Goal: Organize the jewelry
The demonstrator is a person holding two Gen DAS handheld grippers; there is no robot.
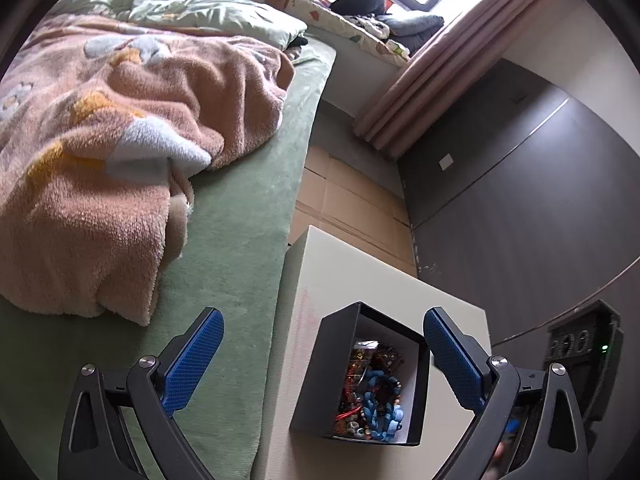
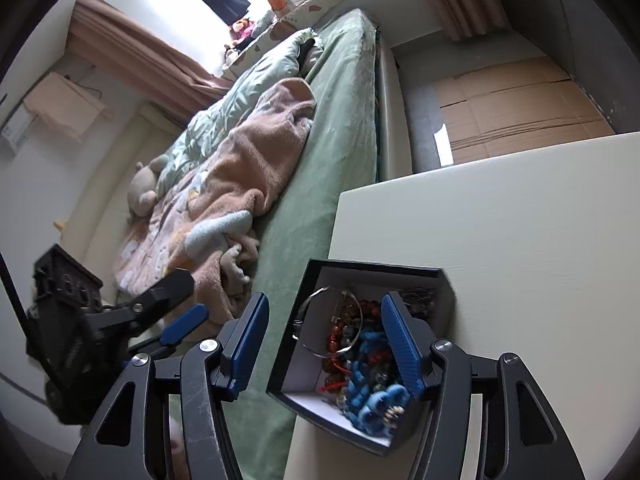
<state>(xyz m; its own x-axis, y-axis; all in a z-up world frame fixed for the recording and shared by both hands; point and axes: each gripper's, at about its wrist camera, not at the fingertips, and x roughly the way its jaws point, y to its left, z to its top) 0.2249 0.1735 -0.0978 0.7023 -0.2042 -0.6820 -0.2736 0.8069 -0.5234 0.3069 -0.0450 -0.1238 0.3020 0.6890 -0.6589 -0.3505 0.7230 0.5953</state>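
A black open box with a white inside stands on a cream table, near the edge by the bed. It holds a tangle of jewelry: blue bead strands, red and brown beads. My left gripper is open and empty, its fingers wide on either side of the box, above it. In the right wrist view the box shows a thin silver bangle and blue beads. My right gripper is open and empty over the box, its right finger above the jewelry.
A bed with a green sheet and a peach fleece blanket runs along the table's left side. Cardboard sheets cover the floor beyond the table. A dark wall panel stands to the right. The left gripper shows at the right wrist view's lower left.
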